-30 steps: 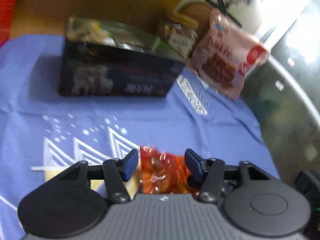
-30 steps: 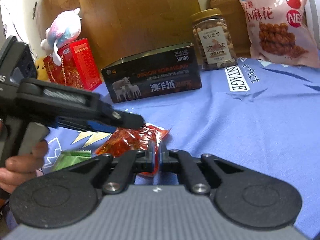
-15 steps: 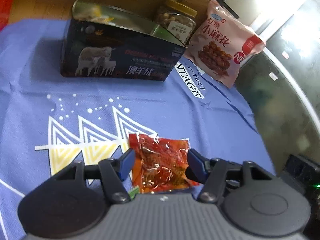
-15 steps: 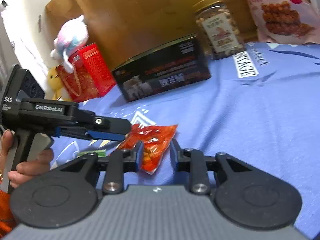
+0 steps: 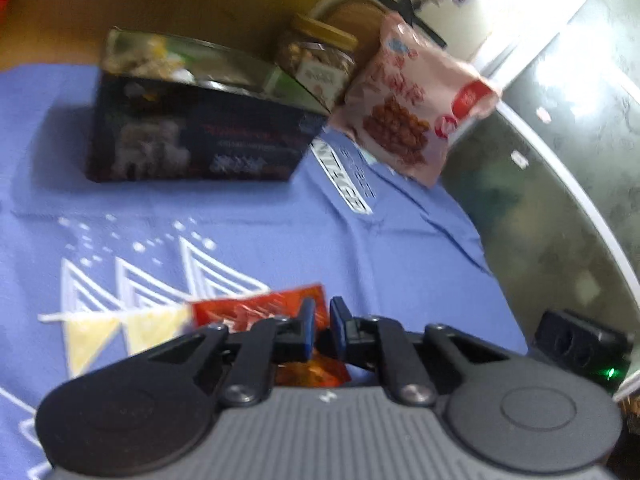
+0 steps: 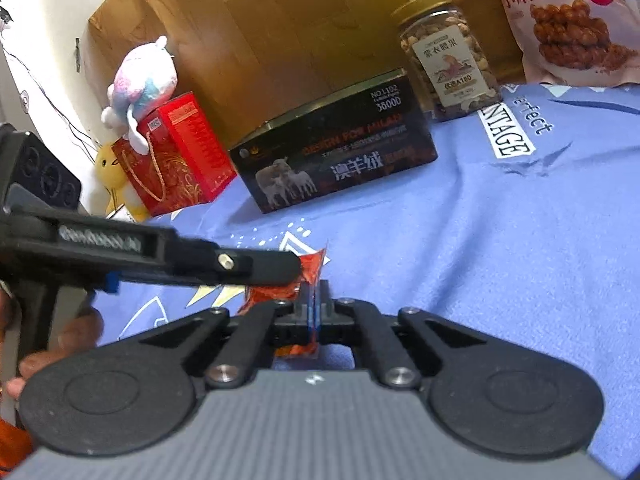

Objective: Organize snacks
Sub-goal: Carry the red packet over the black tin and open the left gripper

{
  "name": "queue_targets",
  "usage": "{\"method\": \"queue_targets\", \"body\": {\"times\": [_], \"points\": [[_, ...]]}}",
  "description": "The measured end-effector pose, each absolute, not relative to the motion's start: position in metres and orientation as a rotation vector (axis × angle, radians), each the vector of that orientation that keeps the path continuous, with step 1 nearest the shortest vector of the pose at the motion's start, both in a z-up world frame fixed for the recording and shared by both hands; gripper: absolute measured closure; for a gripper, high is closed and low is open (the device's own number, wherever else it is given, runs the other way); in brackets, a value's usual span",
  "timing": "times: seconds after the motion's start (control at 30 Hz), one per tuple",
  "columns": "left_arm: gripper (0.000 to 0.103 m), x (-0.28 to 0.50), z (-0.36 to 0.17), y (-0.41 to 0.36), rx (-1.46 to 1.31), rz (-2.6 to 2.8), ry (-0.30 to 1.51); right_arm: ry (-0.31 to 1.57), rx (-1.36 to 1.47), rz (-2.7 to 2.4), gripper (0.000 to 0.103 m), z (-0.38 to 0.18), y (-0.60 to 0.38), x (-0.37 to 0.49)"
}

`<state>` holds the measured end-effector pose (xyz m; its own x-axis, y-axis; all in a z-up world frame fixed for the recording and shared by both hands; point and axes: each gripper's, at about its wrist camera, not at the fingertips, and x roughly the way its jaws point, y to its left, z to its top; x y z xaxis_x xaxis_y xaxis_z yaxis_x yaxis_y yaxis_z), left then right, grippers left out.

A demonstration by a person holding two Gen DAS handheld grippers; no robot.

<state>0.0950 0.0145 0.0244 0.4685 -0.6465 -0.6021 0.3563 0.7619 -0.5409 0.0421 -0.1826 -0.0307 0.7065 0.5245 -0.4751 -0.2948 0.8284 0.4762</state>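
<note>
Both claws have closed: right claw (image 6: 315, 300) pinching upright red packet (image 6: 310, 266), left claw (image 5: 321, 322) too.

Motion blur smears the left wrist view, so the print on the dark box (image 5: 192, 140) cannot be read. The red snack packet (image 6: 310, 268) lies mostly behind the left gripper (image 6: 280, 268). The frame edge crops the pink twist-snack bag (image 6: 568, 24).

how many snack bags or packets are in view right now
2. The red snack packet is low over the blue cloth, pinched by the right gripper and left gripper. The pink bag stands at the back right, beside the nut jar. Others may be hidden.
</note>
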Motion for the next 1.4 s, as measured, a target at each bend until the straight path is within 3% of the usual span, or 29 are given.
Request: {"method": "queue_targets", "body": {"times": [0.03, 0.1, 0.17, 0.33, 0.37, 0.4, 0.47, 0.57, 0.67, 0.77, 0.9, 1.1, 1.4], "points": [[0.086, 0.095, 0.026, 0.021, -0.359, -0.601, 0.883, 0.636, 0.375, 0.465, 0.099, -0.031, -0.183, 0.041], [0.061, 0.093, 0.027, 0.034, -0.361, -0.546, 0.872, 0.607, 0.344, 0.446, 0.1, -0.028, -0.185, 0.036], [0.052, 0.093, 0.024, 0.045, -0.391, -0.526, 0.876, 0.539, 0.324, 0.423, 0.1, -0.02, -0.189, 0.026], [0.043, 0.101, 0.016, 0.042, -0.463, -0.591, 0.901, 0.41, 0.311, 0.344, 0.1, -0.003, -0.199, 0.016], [0.035, 0.104, 0.014, 0.037, -0.47, -0.606, 0.903, 0.415, 0.314, 0.343, 0.1, -0.004, -0.2, 0.018], [0.019, 0.107, 0.012, 0.033, -0.48, -0.615, 0.913, 0.423, 0.32, 0.346, 0.1, -0.006, -0.201, 0.018], [0.011, 0.115, 0.005, 0.026, -0.506, -0.626, 0.938, 0.431, 0.351, 0.351, 0.1, -0.007, -0.203, 0.018], [0.014, 0.123, -0.003, 0.014, -0.527, -0.654, 0.969, 0.444, 0.395, 0.347, 0.1, -0.009, -0.21, 0.02], [0.023, 0.126, -0.007, 0.002, -0.538, -0.724, 0.988, 0.46, 0.452, 0.368, 0.1, -0.011, -0.214, 0.022], [0.025, 0.124, -0.01, -0.004, -0.541, -0.748, 0.978, 0.467, 0.496, 0.389, 0.1, -0.013, -0.217, 0.024], [0.057, 0.126, -0.014, -0.005, -0.536, -0.729, 0.982, 0.492, 0.533, 0.392, 0.099, -0.019, -0.223, 0.029], [0.058, 0.128, -0.004, 0.006, -0.568, -0.712, 0.957, 0.502, 0.555, 0.403, 0.099, -0.019, -0.22, 0.036], [0.058, 0.166, 0.069, 0.043, -0.547, -0.626, 0.758, 0.355, 0.422, 0.48, 0.099, 0.033, -0.189, 0.083]]}}
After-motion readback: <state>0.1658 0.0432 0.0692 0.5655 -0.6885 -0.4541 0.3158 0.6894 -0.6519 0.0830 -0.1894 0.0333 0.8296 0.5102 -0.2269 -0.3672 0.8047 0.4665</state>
